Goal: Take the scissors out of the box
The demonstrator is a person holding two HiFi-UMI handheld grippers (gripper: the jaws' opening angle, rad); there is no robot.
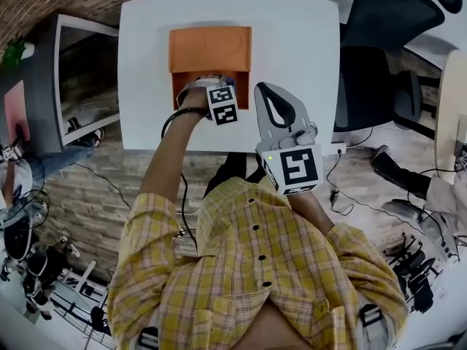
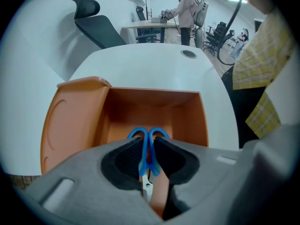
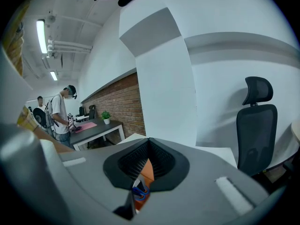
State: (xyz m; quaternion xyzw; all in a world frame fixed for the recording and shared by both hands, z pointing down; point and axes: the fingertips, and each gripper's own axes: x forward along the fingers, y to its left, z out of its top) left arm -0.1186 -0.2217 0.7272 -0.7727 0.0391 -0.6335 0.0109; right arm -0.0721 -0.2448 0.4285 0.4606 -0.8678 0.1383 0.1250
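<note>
The left gripper [image 2: 148,149] reaches into the box [image 2: 75,121] at its 6 o'clock end, jaws clamped on the blue handles of the scissors [image 2: 137,134]. The scissors lie inside, grasped but not yet lifted out. The right gripper [image 3: 148,146] waits at the box's 4 o'clock, jaws together and empty.

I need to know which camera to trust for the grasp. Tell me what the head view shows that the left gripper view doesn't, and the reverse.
Only the head view: the right tool, held over the table near its front edge, beside the box. Only the left gripper view: the blue-handled scissors inside the box, their handles pinched between the jaws of the left tool. Both: the orange box, the white table, the checked shirt.
</note>
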